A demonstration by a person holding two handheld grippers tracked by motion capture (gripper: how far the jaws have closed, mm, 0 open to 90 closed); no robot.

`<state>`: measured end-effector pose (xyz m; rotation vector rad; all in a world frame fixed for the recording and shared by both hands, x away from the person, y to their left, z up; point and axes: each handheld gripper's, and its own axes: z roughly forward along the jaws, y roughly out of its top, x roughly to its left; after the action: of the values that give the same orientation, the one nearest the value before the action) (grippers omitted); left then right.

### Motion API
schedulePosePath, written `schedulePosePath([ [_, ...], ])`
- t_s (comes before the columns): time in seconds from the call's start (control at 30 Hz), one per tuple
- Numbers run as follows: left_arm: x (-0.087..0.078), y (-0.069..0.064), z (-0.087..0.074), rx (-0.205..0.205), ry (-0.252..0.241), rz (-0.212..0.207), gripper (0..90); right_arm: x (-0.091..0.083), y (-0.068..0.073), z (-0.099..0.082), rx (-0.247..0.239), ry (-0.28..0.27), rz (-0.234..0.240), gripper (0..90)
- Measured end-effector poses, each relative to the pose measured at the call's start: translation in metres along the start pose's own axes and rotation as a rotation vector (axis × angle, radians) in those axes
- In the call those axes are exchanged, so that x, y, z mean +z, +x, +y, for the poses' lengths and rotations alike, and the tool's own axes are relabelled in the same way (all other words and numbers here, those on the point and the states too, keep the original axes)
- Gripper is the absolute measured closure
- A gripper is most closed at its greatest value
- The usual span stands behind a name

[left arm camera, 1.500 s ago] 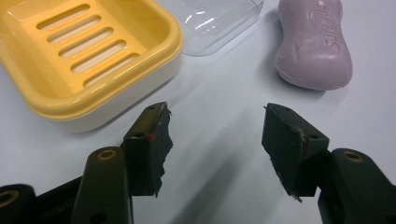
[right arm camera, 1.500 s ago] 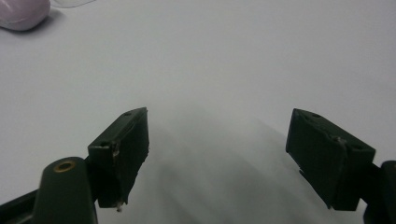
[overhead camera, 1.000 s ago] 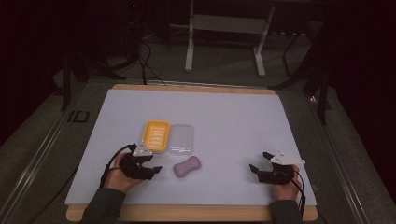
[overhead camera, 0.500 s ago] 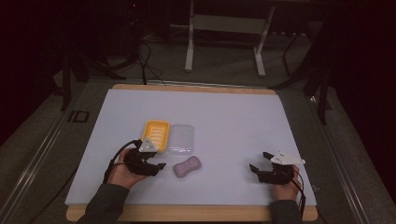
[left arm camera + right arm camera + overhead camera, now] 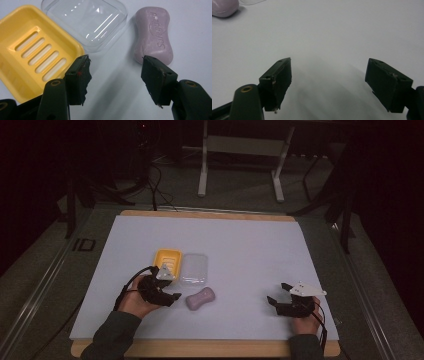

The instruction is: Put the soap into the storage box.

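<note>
At the near left, the left gripper (image 5: 170, 296) has its fingers apart with nothing between them. At the near right, the right gripper (image 5: 278, 295) is also wide and empty. The soap (image 5: 200, 298) lies on the counter (image 5: 250, 250) just right of the left gripper. Farther, the yellow dish (image 5: 167, 261) and clear lid (image 5: 194, 268) lie side by side.

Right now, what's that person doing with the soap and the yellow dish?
A person holds a tool in each hand at a white table. The left tool is open over bare table, between the yellow soap dish and the purple soap bar; nothing sits between its jaws. A clear lid lies beside the dish. The right tool is open and empty, off to the side.
</note>
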<state>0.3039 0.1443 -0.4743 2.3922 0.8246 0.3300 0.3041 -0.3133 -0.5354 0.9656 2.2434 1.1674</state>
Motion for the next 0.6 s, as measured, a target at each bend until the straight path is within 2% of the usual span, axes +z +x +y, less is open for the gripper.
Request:
schedulePosePath([
  [0.6,0.008,-0.006,0.021,0.043,0.053,-0.028,39.8,0.000,0.000,0.000,-0.001,0.004,0.000,21.0],
])
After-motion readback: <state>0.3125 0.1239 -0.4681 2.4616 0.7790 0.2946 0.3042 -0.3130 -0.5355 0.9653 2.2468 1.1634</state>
